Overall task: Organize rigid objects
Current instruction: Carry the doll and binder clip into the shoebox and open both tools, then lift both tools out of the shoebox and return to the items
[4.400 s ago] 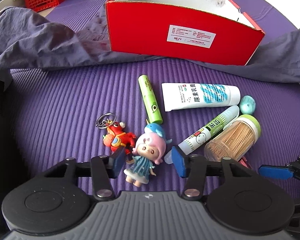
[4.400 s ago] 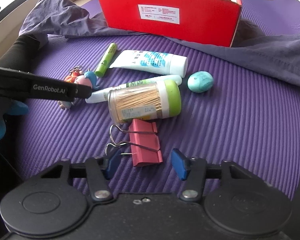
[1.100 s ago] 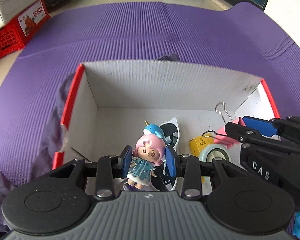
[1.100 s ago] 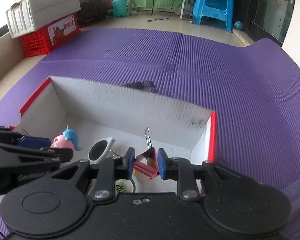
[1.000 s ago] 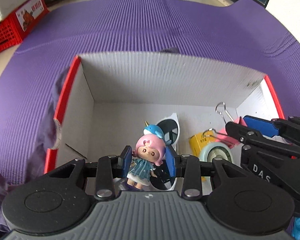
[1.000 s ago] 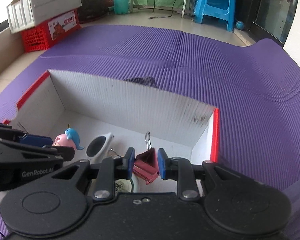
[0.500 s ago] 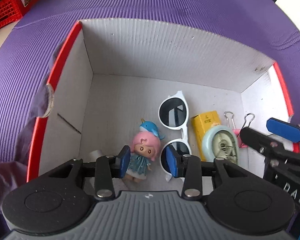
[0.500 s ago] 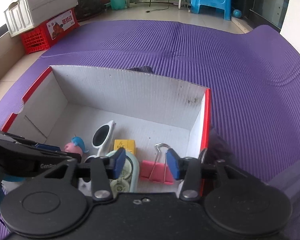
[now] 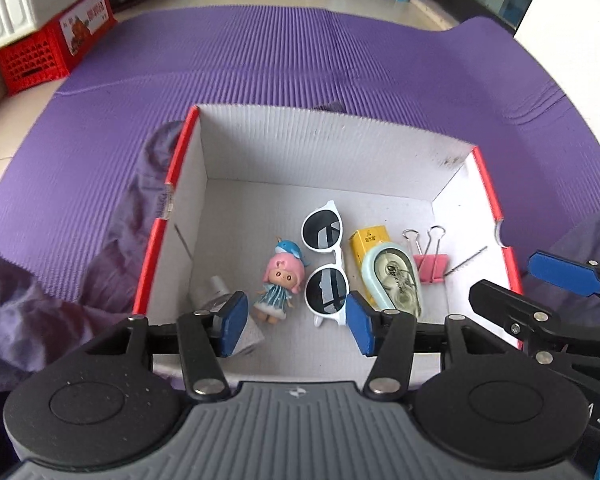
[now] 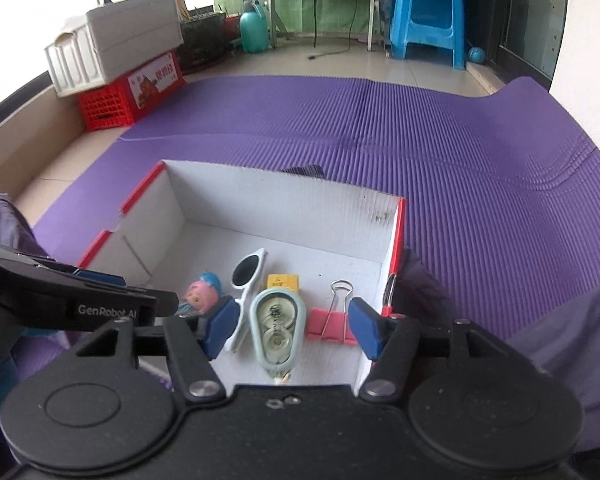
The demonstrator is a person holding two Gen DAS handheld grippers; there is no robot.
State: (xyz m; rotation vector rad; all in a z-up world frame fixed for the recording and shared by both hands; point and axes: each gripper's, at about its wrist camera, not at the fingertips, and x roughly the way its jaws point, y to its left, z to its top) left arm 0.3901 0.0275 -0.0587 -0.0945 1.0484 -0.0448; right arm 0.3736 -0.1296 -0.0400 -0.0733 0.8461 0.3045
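Doll [image 9: 282, 282] (released) beneath opening left gripper [image 9: 296, 323]

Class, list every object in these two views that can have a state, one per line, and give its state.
Cardboard box: open-topped, upright.
Doll figurine: lying in the box, released.
Sunglasses: lying in the box, lenses up.
Correction tape: lying flat in the box.
Binder clip: lying flat in the box, handles toward the far wall.
Left gripper: jaws opening, nothing between them.
Right gripper: jaws opening, nothing held.

Purple ribbed mat [image 9: 340, 60], cardboard box [image 9: 332, 148], perhaps purple cloth [image 9: 112, 248]
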